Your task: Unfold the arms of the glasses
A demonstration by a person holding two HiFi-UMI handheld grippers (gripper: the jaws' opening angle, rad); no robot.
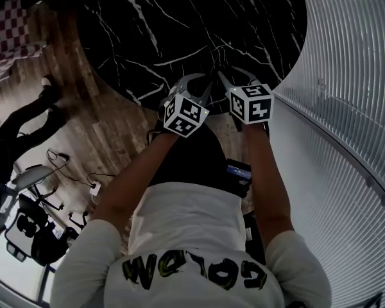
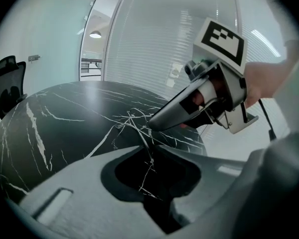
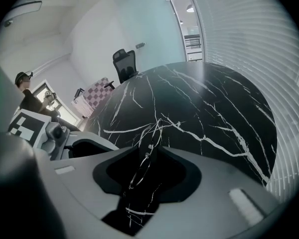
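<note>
Thin wire-framed glasses (image 3: 148,146) lie on the round black marble table (image 1: 179,18), near its front edge. Against the white veins they are hard to pick out in the head view. My left gripper (image 2: 150,147) has its tips drawn almost together, and the wire of the glasses (image 2: 134,121) runs into the narrow gap. My right gripper (image 3: 150,147) stands open, with the nose pads and one rim showing between its jaws and nothing pressing on them. In the head view the left gripper (image 1: 202,85) and the right gripper (image 1: 234,76) point at the same spot, close side by side.
A curved glass wall with blinds (image 1: 346,108) runs along the table's right side. Wooden floor with cables (image 1: 83,172) lies to the left, with a checkered cloth (image 1: 9,18) beyond. Across the table are an office chair (image 3: 124,63) and a seated person (image 3: 25,91).
</note>
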